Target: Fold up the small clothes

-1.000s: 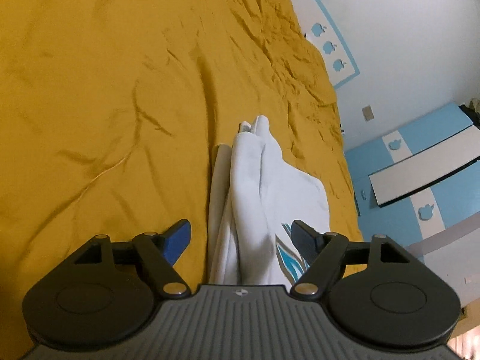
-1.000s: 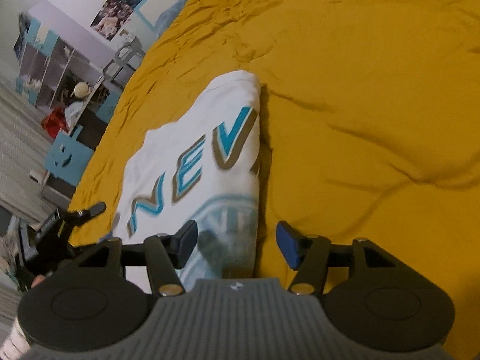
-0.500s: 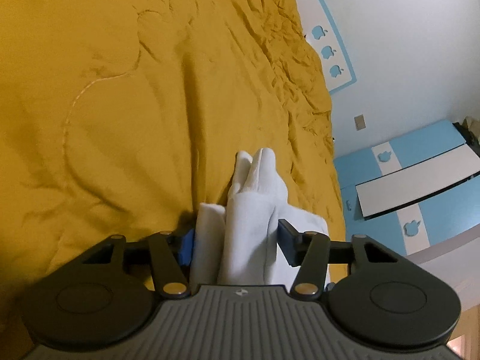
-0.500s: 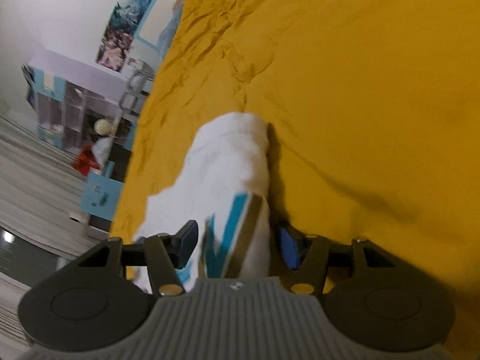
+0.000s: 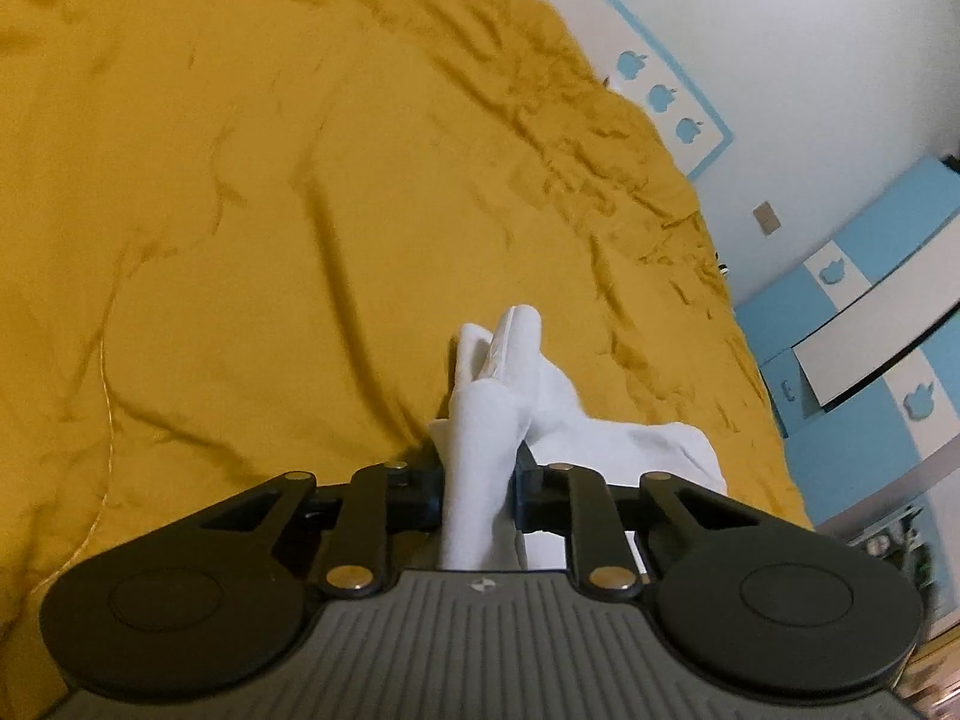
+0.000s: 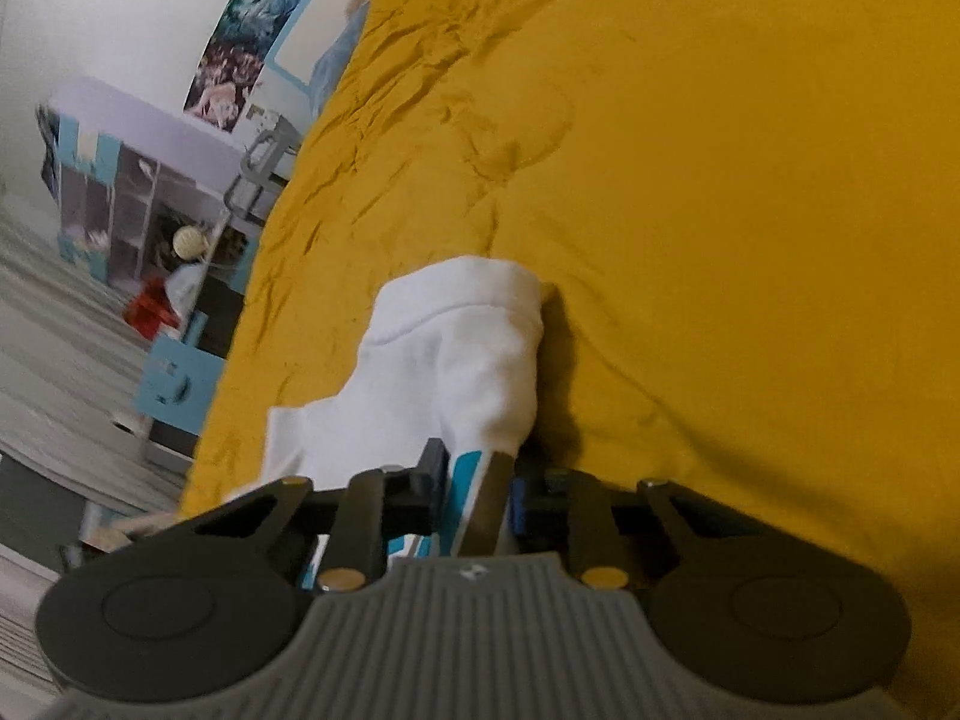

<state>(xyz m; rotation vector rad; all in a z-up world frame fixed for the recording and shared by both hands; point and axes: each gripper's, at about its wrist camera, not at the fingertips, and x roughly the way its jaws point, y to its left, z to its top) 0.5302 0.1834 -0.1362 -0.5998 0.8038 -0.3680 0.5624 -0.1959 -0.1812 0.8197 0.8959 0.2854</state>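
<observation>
A small white garment with blue and tan lettering lies on a mustard-yellow bed cover. In the left wrist view my left gripper is shut on a bunched fold of the white garment, which rises in folds ahead of the fingers. In the right wrist view my right gripper is shut on another edge of the white garment, with the blue lettering pinched between the jaws. The cloth is lifted off the bed cover at both grips.
The bed's edge runs along the right in the left wrist view, with a white wall and blue-white cabinets beyond. In the right wrist view the bed edge is at the left, with shelves and a blue stool on the floor.
Both grippers went from open around the garment's edges to shut on the cloth. Both have lifted it, so the cloth bunches up between the fingers.
</observation>
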